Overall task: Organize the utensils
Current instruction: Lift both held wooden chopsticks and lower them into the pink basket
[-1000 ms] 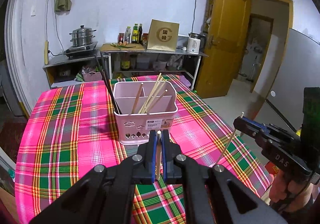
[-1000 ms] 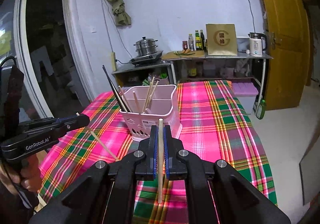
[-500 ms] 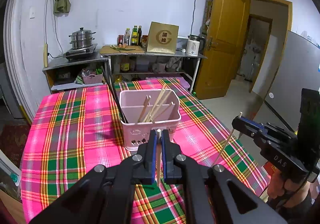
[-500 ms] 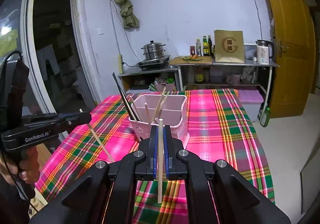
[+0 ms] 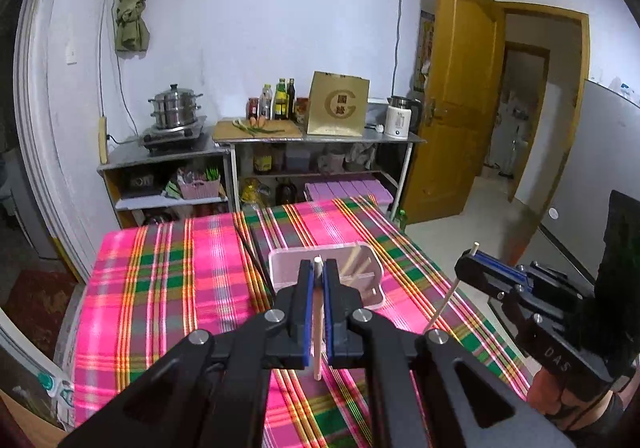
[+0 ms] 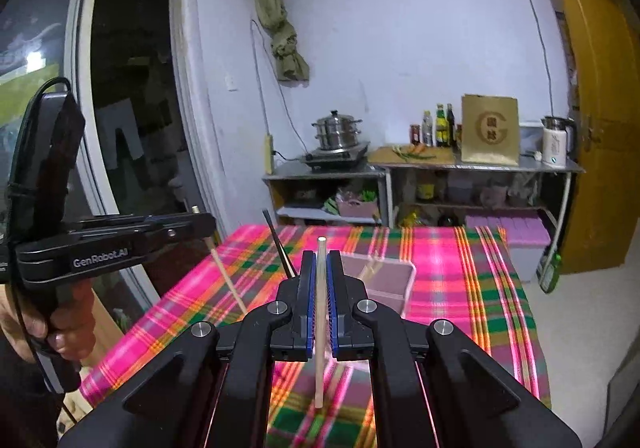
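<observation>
Above the bench's (image 5: 168, 288) near edge, both grippers have lifted away from the pink basket (image 5: 288, 268), left gripper (image 5: 318, 276) and right gripper (image 6: 320, 268) each clenched on a chopstick (image 5: 317, 328), undelivered.

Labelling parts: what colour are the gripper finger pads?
Blue pads, clearest in the right wrist view.

Straight ahead of both sets of jaws stands the pink utensil basket (image 5: 376, 294), its open top partly filled by leaning wooden chopsticks (image 5: 357, 262) and dark chopsticks (image 6: 280, 248) slanting out at its left corner. Left of the left jaws, the plaid worktop (image 5: 160, 288) lies bare and passable. The right gripper (image 5: 466, 268) with its chopstick (image 5: 452, 294) flanks the left jaws' right side. Beyond the worktop, metal shelves (image 5: 256, 152) block the far edge.
</observation>
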Demonstrator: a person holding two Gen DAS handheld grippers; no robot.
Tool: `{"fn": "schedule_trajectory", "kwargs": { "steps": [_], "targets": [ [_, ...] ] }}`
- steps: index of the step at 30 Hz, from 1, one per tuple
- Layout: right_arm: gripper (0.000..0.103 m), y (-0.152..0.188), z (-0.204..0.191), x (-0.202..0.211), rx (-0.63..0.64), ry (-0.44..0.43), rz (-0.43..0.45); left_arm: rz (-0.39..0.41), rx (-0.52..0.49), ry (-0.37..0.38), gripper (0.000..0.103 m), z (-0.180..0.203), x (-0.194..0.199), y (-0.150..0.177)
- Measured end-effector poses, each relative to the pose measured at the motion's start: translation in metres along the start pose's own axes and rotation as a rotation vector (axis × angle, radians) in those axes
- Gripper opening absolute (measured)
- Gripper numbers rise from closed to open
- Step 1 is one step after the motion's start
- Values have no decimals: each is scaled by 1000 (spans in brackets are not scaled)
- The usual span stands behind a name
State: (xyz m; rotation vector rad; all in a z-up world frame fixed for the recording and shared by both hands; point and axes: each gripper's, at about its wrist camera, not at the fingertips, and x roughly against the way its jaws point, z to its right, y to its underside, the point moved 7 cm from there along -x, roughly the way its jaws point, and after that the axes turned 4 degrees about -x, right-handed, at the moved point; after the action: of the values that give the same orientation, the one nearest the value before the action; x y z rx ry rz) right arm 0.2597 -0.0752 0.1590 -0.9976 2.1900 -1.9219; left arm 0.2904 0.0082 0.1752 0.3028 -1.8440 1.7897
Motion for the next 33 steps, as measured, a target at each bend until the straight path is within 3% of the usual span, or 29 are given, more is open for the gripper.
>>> {"fn": "schedule_trajectory", "kwargs": {
  "steps": [17, 33],
  "targets": [
    [5, -60, 18, -48, -58, -15, 90, 52, -22, -28, 5, -20, -37, -53],
    [5, -35, 42, -95, -113, -13, 84, 15, -6, 20, 5, -26, -103, -22]
  ]
}}
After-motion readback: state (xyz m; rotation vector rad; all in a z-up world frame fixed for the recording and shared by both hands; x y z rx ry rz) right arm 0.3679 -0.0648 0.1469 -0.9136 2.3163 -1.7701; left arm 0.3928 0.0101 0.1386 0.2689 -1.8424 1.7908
